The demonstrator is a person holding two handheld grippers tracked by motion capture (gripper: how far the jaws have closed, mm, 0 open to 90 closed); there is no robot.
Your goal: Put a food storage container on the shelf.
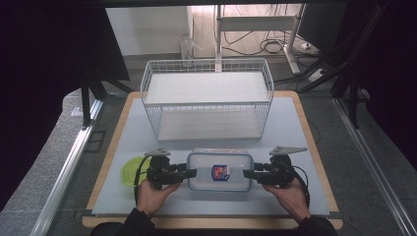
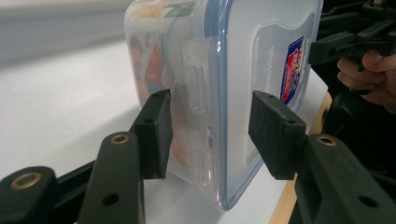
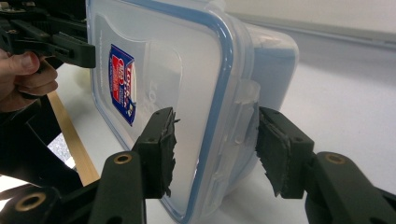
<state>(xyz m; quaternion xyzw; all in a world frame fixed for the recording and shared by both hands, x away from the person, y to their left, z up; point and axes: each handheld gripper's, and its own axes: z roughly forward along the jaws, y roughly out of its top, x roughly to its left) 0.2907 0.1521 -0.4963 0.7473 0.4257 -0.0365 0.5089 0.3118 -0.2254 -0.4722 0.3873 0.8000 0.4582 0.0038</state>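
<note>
Container (image 1: 220,171) on table (image 1: 295,128), in front of wire basket (image 1: 207,98) | left gripper (image 1: 191,173): jaws clamped on container's left end | right gripper (image 1: 249,173): jaws clamped on right end latch

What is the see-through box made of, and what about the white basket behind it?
The box looks like clear, glossy plastic: you can see coloured things through its walls, and its lid has a blue rim. The basket looks like thin metal wire coated matt white, judging by its open grid.
</note>
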